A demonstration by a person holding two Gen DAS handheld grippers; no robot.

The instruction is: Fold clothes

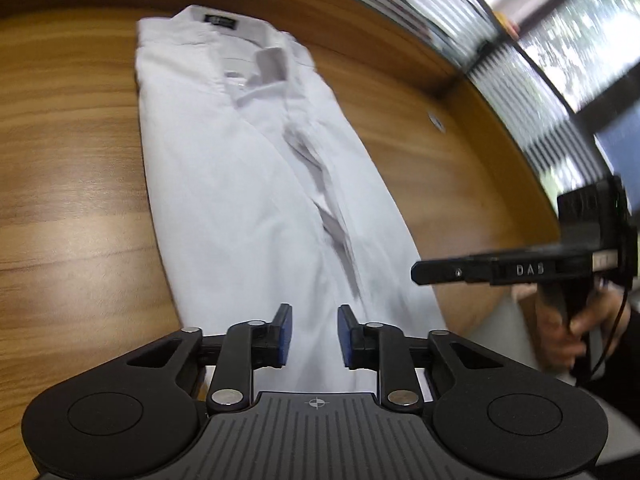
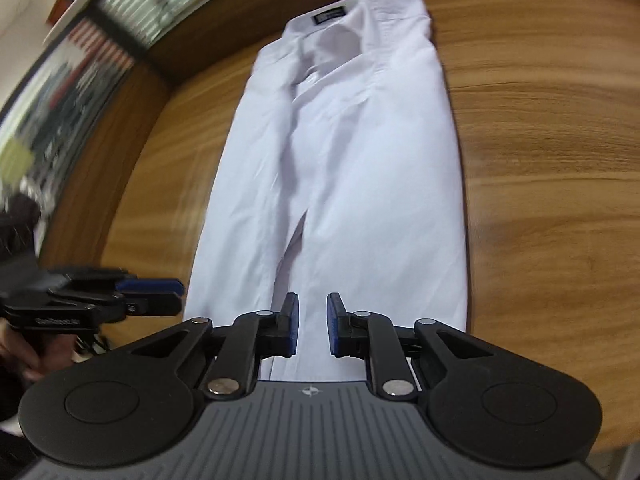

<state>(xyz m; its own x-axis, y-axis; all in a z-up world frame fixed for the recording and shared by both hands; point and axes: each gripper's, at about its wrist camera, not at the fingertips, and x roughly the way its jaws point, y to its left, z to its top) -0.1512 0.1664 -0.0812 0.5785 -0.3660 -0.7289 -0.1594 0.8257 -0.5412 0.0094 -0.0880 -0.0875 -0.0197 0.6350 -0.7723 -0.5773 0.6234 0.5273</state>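
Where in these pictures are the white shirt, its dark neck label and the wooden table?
white shirt (image 2: 360, 184), right wrist view, on the folded front.
neck label (image 2: 329, 14), right wrist view, on its dark patch.
wooden table (image 1: 72, 168), left wrist view, on bare wood beside the shirt.

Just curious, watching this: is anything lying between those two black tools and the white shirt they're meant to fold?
Nothing visible. The shirt lies alone on the wooden table, its near hem right under both tools' open tips.

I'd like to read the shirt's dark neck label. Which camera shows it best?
The right wrist view: the label sits nearer centre, larger, with pale marks visible, though too blurred to read. The left wrist view shows it smaller and blurred.
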